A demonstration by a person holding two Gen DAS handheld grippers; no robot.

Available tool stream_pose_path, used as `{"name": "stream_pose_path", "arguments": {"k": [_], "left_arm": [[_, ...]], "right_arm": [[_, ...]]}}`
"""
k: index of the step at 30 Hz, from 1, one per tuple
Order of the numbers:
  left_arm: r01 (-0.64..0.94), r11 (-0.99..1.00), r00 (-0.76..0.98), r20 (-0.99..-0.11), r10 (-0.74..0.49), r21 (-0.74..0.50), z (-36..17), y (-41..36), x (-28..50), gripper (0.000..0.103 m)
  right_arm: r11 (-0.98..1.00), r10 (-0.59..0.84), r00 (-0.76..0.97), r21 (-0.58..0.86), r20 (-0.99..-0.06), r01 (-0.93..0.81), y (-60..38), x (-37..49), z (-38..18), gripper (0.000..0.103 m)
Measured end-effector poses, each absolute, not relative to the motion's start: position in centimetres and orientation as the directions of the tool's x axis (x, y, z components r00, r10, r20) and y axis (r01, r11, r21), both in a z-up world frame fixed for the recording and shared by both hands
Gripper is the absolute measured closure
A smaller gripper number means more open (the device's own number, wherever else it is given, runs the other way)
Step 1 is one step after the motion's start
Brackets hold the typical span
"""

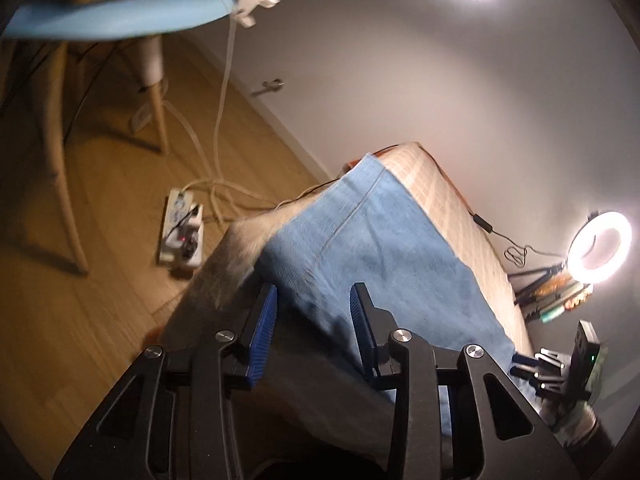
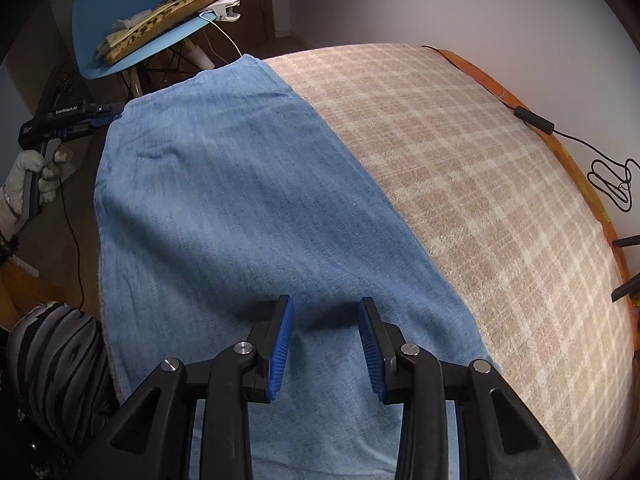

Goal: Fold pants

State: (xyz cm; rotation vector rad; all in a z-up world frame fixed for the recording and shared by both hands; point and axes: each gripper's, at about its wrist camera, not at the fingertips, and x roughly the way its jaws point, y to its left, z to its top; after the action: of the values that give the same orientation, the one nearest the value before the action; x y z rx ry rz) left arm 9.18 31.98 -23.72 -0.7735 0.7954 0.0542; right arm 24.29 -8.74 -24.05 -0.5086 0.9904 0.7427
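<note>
Light blue denim pants [image 2: 240,200] lie flat along the left side of a bed with a beige checked cover [image 2: 480,200]. My right gripper [image 2: 326,316] is open and empty, its jaws apart just above the near part of the pants. My left gripper [image 1: 314,304] is open and empty, held over the bed's left edge with the pants [image 1: 380,248] under and ahead of it. In the right wrist view the left gripper [image 2: 100,114] is at the far left corner of the pants, held by a gloved hand [image 2: 32,176].
A blue chair [image 2: 132,12] with patterned cloth and a white clamp stands beyond the bed. A power strip [image 1: 180,228] and cables lie on the wooden floor. A ring light [image 1: 600,248] stands by the wall. A black cable [image 2: 560,132] runs along the bed's right edge.
</note>
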Motion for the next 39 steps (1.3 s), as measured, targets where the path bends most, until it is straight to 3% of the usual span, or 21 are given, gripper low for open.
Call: {"name": "stream_pose_path", "arguments": {"k": [6,14,19,24,25,26,27,30,35,39], "left_arm": [[-0.325,0.662,0.699,-0.643,-0.313,-0.675,-25.9,31.6,9.4,0.066],[-0.289,0.68,0.762,-0.592,-0.263,-0.674,-24.2,31.1,9.1,0.063],[-0.29,0.715,0.739,-0.624,-0.254,-0.636,-24.0,30.7,10.9,0.063],[-0.317,0.701,0.746,-0.624,-0.232,-0.639,-24.0,31.2,12.9,0.063],[-0.314,0.695,0.757,-0.613,-0.228,-0.647,-24.0,31.2,13.1,0.065],[-0.31,0.692,0.763,-0.605,-0.227,-0.652,-24.1,31.3,13.3,0.086],[-0.305,0.689,0.77,-0.596,-0.228,-0.658,-24.1,31.3,13.5,0.092],[-0.229,0.723,0.807,-0.543,-0.235,-0.652,-22.2,30.2,13.8,0.093],[-0.01,0.877,0.815,-0.511,-0.271,-0.481,-17.7,23.9,14.3,0.093],[0.078,0.883,0.788,-0.514,-0.339,-0.463,-17.6,20.5,14.8,0.093]], "right_arm": [[0.642,0.32,0.349,-0.07,-0.881,-0.764,-8.2,23.5,-23.8,0.069],[0.652,0.32,0.342,-0.057,-0.884,-0.756,-8.5,22.9,-23.9,0.067],[0.673,0.323,0.308,-0.012,-0.895,-0.74,-8.7,23.4,-24.6,0.064],[0.681,0.346,0.295,0.022,-0.891,-0.732,-8.7,23.3,-24.9,0.044],[0.684,0.345,0.298,0.021,-0.89,-0.73,-8.7,23.3,-24.9,0.043],[0.687,0.345,0.301,0.021,-0.889,-0.726,-8.7,23.2,-24.9,0.043],[0.691,0.348,0.304,0.023,-0.887,-0.723,-8.7,23.3,-24.9,0.043],[0.714,0.37,0.33,0.039,-0.868,-0.699,-9.1,23.3,-24.5,0.043],[0.756,0.482,0.34,0.187,-0.808,-0.627,-10.1,24.8,-22.2,0.043],[0.768,0.532,0.351,0.264,-0.771,-0.584,-9.2,26.4,-20.2,0.03]]}}
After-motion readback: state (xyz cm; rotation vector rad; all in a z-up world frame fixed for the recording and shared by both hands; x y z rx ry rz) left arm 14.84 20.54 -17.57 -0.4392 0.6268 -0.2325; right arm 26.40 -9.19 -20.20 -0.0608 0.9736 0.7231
